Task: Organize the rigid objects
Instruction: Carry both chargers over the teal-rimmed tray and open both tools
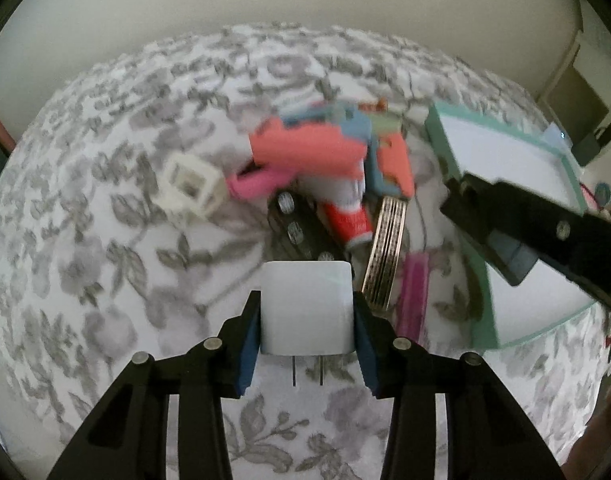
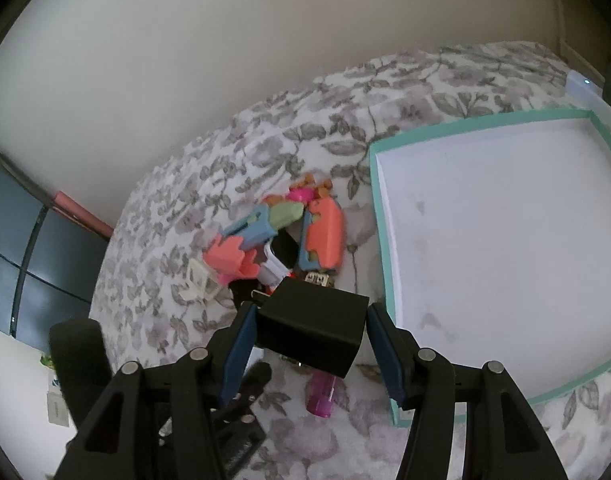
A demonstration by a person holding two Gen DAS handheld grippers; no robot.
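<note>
Tray [image 2: 505,240] interior bare; toy pile [image 2: 289,228] crowds its left side.

**Around the work area**

A floral grey-and-white cloth [image 2: 177,240] spreads beneath and ahead of the tongs. Beyond it stands a plain pale wall [image 2: 225,60]. Far left of the tongs sits dark blue furniture [image 2: 33,256].

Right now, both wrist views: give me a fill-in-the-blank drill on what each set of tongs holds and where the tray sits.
1. The left tongs are shut on a ____ plug-in charger cube.
2. The right tongs grip a ____ charger block.
3. The teal-rimmed tray holds ____ so far.
4. The metal prongs on the cube in the left tongs point ____ the camera.

Missing words: white; black; nothing; toward
</note>
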